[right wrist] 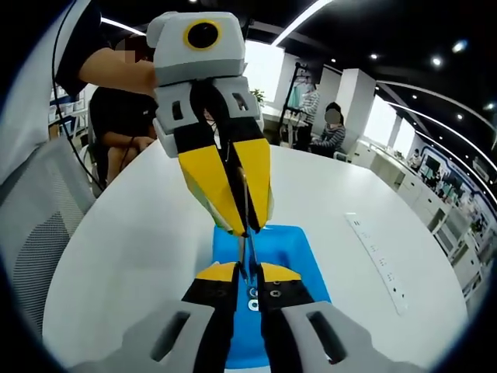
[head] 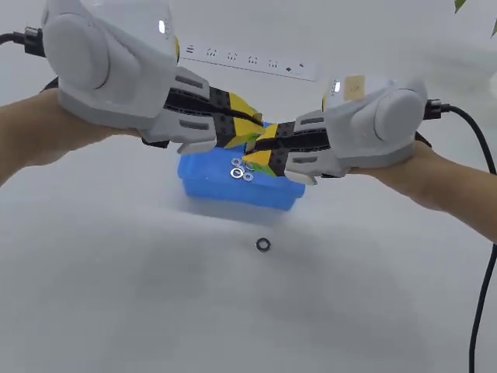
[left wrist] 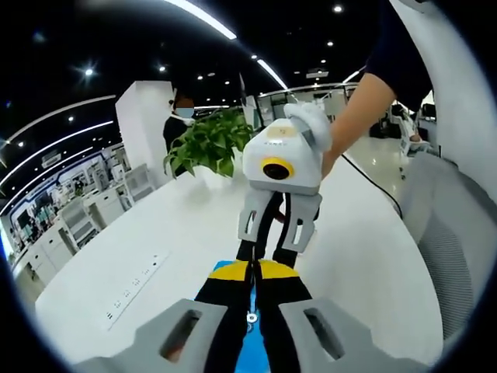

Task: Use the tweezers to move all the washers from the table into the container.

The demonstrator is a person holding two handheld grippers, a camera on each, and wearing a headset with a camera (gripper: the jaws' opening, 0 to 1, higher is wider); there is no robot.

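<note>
A blue container (head: 233,194) sits mid-table with several washers (head: 238,168) inside. One dark washer (head: 263,245) lies on the white table in front of it. My left gripper (head: 256,137) and right gripper (head: 253,157) meet tip to tip just above the container. In the right gripper view the thin metal tweezers (right wrist: 244,233) run from my right gripper (right wrist: 247,270) up into the yellow jaws of the left gripper (right wrist: 247,224). Both pairs of jaws are shut on the tweezers. The left gripper view has my left gripper (left wrist: 252,269) facing the right gripper, with a washer (left wrist: 251,317) below.
A white power strip (head: 248,61) lies on the table behind the container. A black cable (head: 481,233) hangs from the right gripper along the right edge. A potted plant (left wrist: 210,144) stands at the far end of the table, and people sit beyond it.
</note>
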